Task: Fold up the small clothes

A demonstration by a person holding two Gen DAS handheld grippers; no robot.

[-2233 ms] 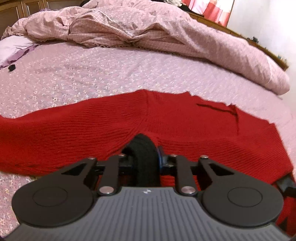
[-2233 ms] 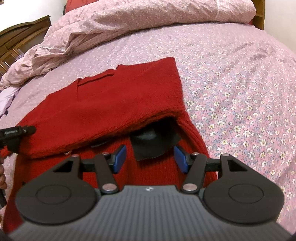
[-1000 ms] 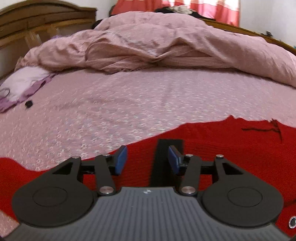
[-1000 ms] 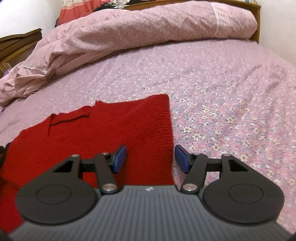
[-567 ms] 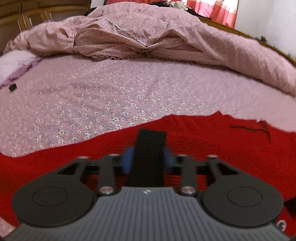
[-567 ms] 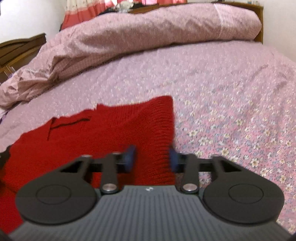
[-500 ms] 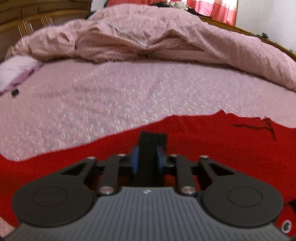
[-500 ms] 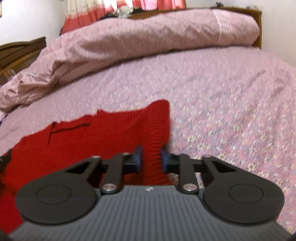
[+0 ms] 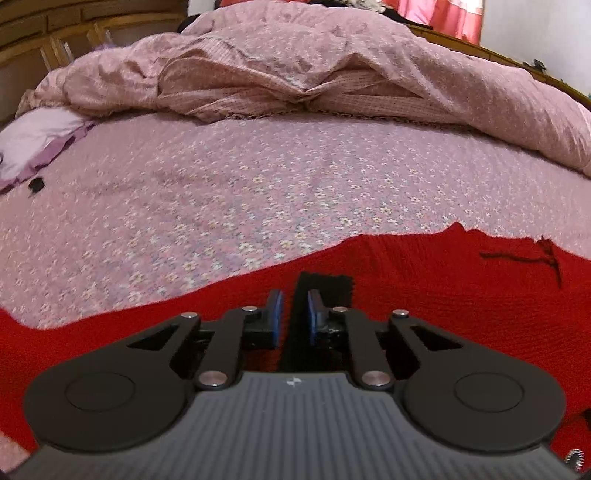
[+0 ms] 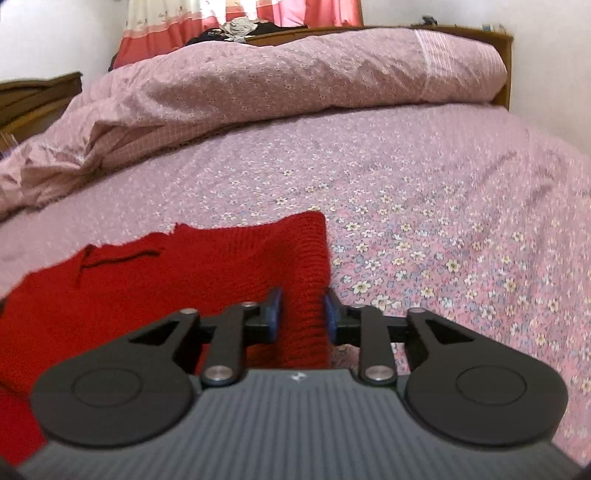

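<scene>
A home bedroom.
A rumpled pink duvet (image 10: 280, 81) is lying on a floral-sheeted bed (image 10: 424, 206), with red curtains (image 10: 310, 13) hanging behind the wooden headboard (image 10: 504, 62).

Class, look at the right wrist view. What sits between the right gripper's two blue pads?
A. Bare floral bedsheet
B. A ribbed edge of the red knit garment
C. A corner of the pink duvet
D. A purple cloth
B: a ribbed edge of the red knit garment runs up between the right gripper pads.

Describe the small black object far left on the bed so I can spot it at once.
On the floral pink bedsheet, look to the far left edge, below the pale lilac cloth. The small black object lies alone there, the only dark speck on the sheet.
</scene>
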